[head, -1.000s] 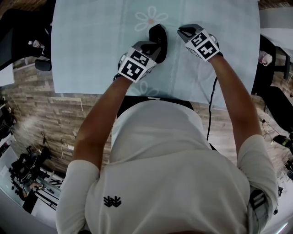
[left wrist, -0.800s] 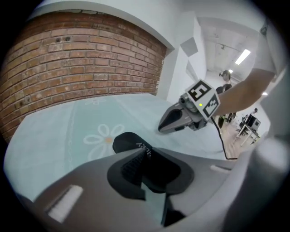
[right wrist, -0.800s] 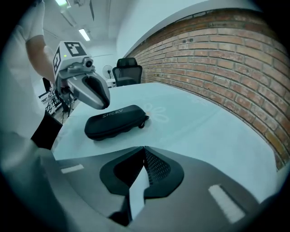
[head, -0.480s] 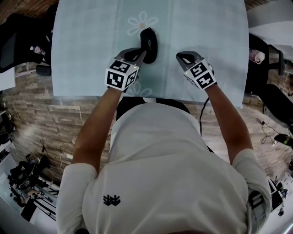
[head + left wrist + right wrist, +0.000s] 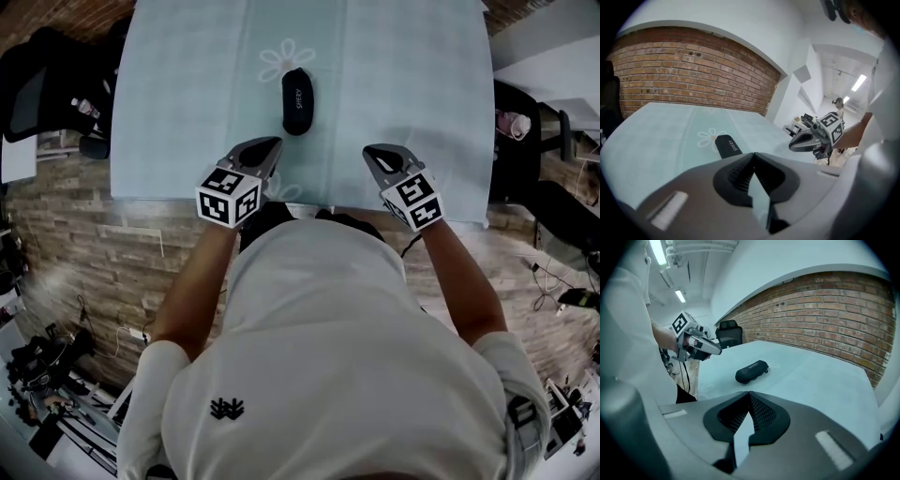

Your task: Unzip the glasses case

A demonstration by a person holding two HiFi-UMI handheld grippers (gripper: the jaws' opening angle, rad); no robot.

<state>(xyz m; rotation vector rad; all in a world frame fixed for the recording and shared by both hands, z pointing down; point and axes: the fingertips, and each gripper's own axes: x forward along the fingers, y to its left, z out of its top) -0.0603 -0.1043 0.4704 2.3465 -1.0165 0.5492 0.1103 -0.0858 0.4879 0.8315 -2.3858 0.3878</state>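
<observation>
The black zipped glasses case [image 5: 297, 100] lies on the pale blue tablecloth [image 5: 187, 94], next to a printed daisy [image 5: 284, 58]. My left gripper [image 5: 271, 144] hovers near the table's front edge, short of the case and to its left, jaws shut on nothing. To the case's right and closer to me, my right gripper [image 5: 372, 152] is shut and empty too. In the left gripper view the case [image 5: 728, 146] lies beyond the closed jaw tips [image 5: 753, 156]. The right gripper view shows the case [image 5: 751, 371] ahead and the left gripper [image 5: 705, 348] off to the left.
Black office chairs stand at the table's left [image 5: 37, 80] and right [image 5: 525, 117]. The table's near edge [image 5: 309, 195] runs just under both grippers. A brick wall [image 5: 693, 79] lies beyond the far end. A cable [image 5: 410, 246] hangs by my right arm.
Both grippers have drawn back toward me from the case; the left one, at the case a second ago, has come away from it. The case now lies alone.
</observation>
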